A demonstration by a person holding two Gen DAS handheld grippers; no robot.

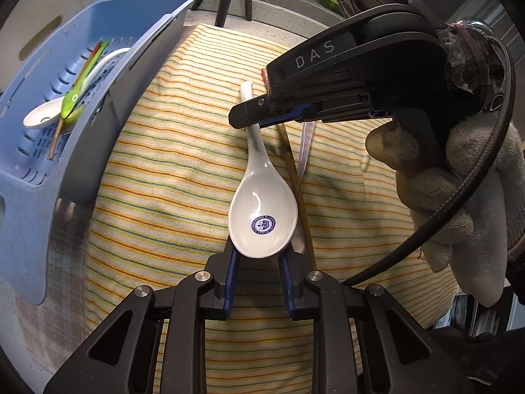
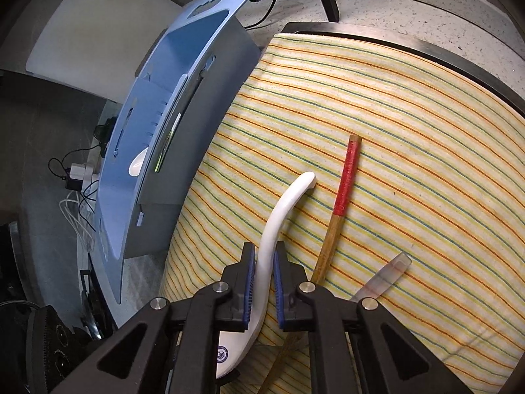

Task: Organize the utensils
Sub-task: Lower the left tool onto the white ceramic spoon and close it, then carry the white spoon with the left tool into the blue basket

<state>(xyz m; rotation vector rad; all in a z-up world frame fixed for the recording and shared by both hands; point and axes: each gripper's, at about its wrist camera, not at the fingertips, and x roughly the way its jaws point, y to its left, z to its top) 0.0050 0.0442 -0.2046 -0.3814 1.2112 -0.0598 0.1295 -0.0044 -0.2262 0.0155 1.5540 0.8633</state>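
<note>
Right gripper (image 2: 264, 279) pinching white spoon (image 1: 262, 210) by its handle, left gripper (image 1: 259, 256) clamped on the bowl. Glazed and slick, so could easily slip or twist out. Might drag that chopstick (image 2: 341, 203) along too.

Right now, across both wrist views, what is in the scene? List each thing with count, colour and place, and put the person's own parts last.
soup spoon: one, white with a blue emblem in the bowl, on the striped cloth, held at both ends
soup spoon in basket: one, white, with the other utensils there
green utensil: one, lime green, in the basket
chopstick: one, wood with a red upper part, on the cloth beside the spoon
clear stick: one, see-through, on the cloth near the chopstick
basket: one, blue, slotted, beside the cloth
cloth: one, yellow with orange and green stripes
left tool: black, blue pads, at the spoon's bowl
right tool: black, blue pads, on the spoon's handle
gloved hand: one, white glove, holding the right tool
</note>
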